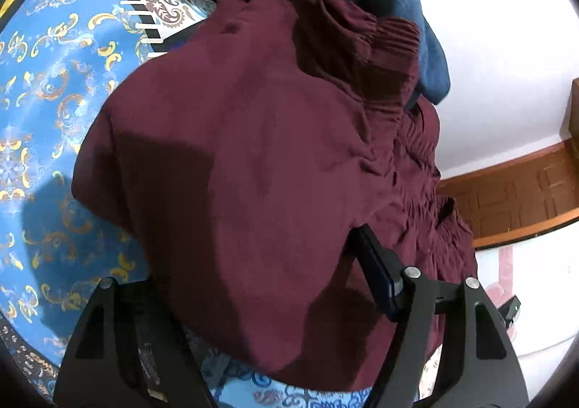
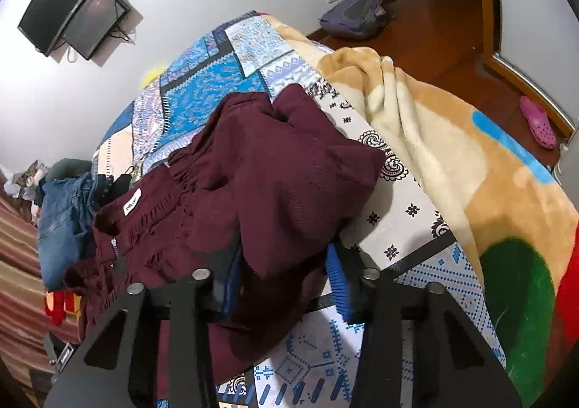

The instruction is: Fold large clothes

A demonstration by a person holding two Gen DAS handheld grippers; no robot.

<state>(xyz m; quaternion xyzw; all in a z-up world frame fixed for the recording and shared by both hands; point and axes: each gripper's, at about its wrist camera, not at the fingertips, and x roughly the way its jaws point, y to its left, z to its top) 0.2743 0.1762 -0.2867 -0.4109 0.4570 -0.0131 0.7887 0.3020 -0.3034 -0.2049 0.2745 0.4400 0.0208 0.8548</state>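
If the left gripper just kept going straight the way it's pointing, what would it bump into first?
Most likely the maroon garment lying bunched on the blue patterned bedspread. The left gripper points down at it with the cloth between its open fingers; how near is unclear.

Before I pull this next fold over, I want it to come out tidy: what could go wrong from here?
1. The right gripper has only a lapped edge of the maroon trousers between its fingers; a pull may lift one layer and undo the fold.
2. The left gripper stands open over the cloth, so its side may drag.
3. The jeans lie against the waistband and could snag.
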